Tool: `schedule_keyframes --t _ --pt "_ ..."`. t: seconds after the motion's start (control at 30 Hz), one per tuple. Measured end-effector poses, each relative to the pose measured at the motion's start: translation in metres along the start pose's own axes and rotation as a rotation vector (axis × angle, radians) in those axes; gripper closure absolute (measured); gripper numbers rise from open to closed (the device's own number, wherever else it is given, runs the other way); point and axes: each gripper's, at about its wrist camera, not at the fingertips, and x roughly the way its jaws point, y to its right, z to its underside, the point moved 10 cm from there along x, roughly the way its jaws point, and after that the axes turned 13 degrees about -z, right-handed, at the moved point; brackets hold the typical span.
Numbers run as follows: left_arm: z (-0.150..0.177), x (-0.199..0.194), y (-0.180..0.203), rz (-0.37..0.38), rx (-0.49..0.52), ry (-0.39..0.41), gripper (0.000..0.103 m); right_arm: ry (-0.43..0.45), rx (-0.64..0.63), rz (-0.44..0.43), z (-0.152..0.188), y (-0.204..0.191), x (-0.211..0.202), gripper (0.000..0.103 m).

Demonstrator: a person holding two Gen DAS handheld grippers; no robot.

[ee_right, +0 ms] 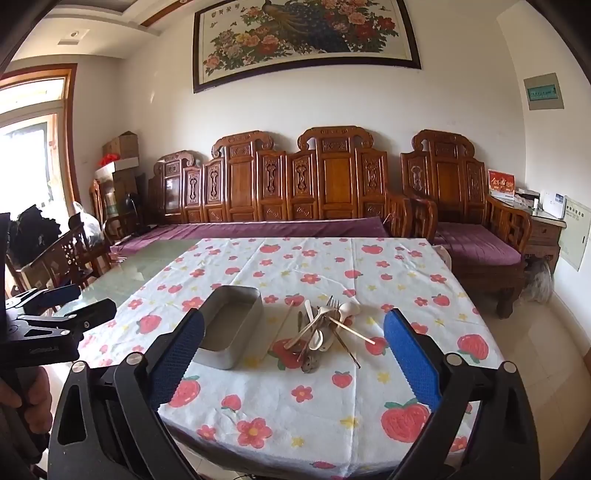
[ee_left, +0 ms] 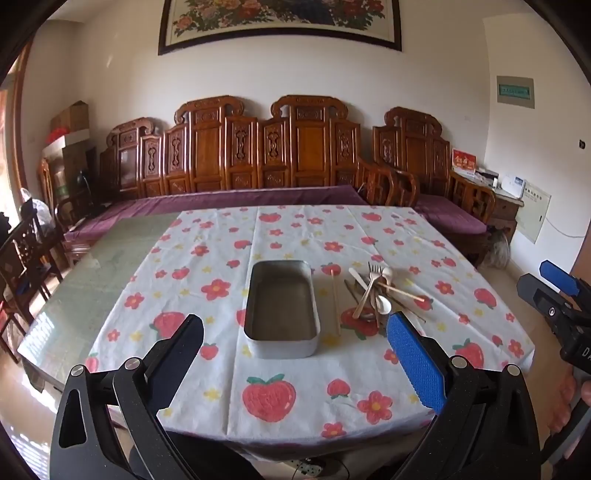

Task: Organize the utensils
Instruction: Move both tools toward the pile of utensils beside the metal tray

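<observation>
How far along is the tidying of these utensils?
Nothing looks done yet: the metal tin sits empty. Nothing is in hand either; the left tongs and right tongs are open and hover short of the table. Still left: the whole utensil pile and one chopstick beside the tin.

one metal tin (ee_left: 281, 309), two tongs (ee_left: 295, 334) (ee_right: 293, 334), one fork (ee_left: 373, 275)

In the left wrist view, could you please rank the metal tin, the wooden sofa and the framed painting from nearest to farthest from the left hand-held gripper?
1. Metal tin, on the tablecloth just ahead of the left hand-held gripper.
2. Wooden sofa, behind the table.
3. Framed painting, high on the wall.
</observation>
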Motion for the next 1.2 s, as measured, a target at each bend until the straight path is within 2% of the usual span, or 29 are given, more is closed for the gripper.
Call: schedule_keyframes --t 0.1,0.2,0.27,0.33,0.57,0.83,1.03,1.1,1.2 --pt "0.007 0.017 0.004 0.006 0.015 -0.025 0.006 -0.027 0.009 -0.004 0.008 0.009 0.013 0.013" --pt "0.015 0.031 0.008 0.015 0.03 -0.045 0.006 -0.048 0.009 -0.019 0.017 0.017 0.03 0.035" --pt "0.019 0.041 0.012 0.022 0.045 -0.058 0.006 -0.069 0.017 -0.016 0.024 0.026 0.043 0.036" --pt "0.023 0.047 0.016 0.036 0.061 -0.068 0.006 -0.088 0.024 -0.023 0.03 0.033 0.054 0.044" --pt "0.024 0.079 0.03 0.052 0.125 -0.099 0.006 -0.179 0.058 -0.009 0.04 0.065 0.1 0.045" --pt "0.023 0.111 0.048 0.078 0.164 -0.133 0.007 -0.18 0.067 0.007 0.028 0.108 0.139 0.048" --pt "0.027 0.133 0.075 0.127 0.212 -0.16 0.019 -0.217 0.053 0.032 0.026 0.149 0.179 0.048" --pt "0.028 0.141 0.085 0.143 0.229 -0.172 0.026 -0.255 0.032 0.056 0.029 0.163 0.189 0.048" --pt "0.029 0.156 0.1 0.169 0.235 -0.204 0.032 -0.316 0.033 0.041 0.038 0.18 0.22 0.049"
